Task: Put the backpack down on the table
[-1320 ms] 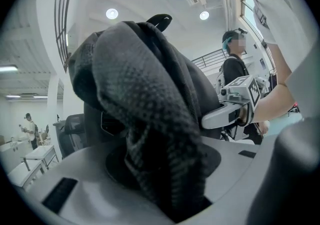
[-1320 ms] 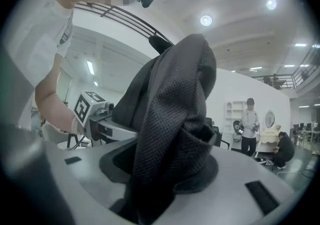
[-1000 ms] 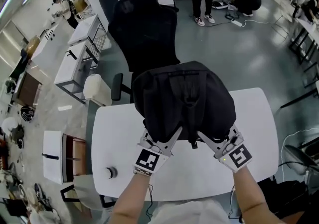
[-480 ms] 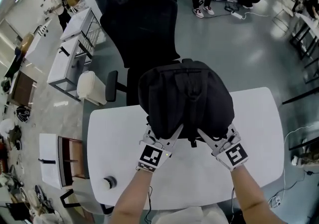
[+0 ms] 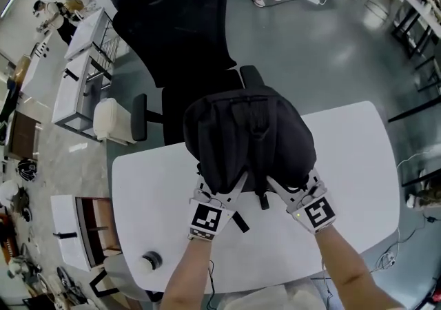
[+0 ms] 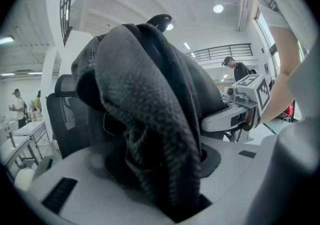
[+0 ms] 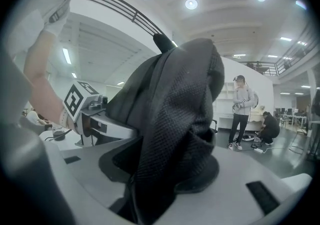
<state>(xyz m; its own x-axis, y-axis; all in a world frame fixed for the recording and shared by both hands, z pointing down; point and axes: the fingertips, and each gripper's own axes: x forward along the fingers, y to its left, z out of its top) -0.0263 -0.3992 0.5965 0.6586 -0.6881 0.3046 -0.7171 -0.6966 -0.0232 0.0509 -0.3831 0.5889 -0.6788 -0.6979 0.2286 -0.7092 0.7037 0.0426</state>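
- Holding backpack [image 5: 251, 140] over far half of the table [image 5: 358, 164], toward 12 o'clock, probably to lower it level.
- Clamped on its near hem: left gripper [image 5: 222, 189] at 7 o'clock, right gripper [image 5: 296, 186] at 5 o'clock, fabric pinched in both.
- Cannot tell whether resting on the surface yet.

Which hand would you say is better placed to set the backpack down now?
Neither alone: left tool and right tool both clamp the backpack evenly over the table; lower together.

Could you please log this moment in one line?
black backpack: over white table | left gripper: shut on backpack | right gripper: shut on backpack
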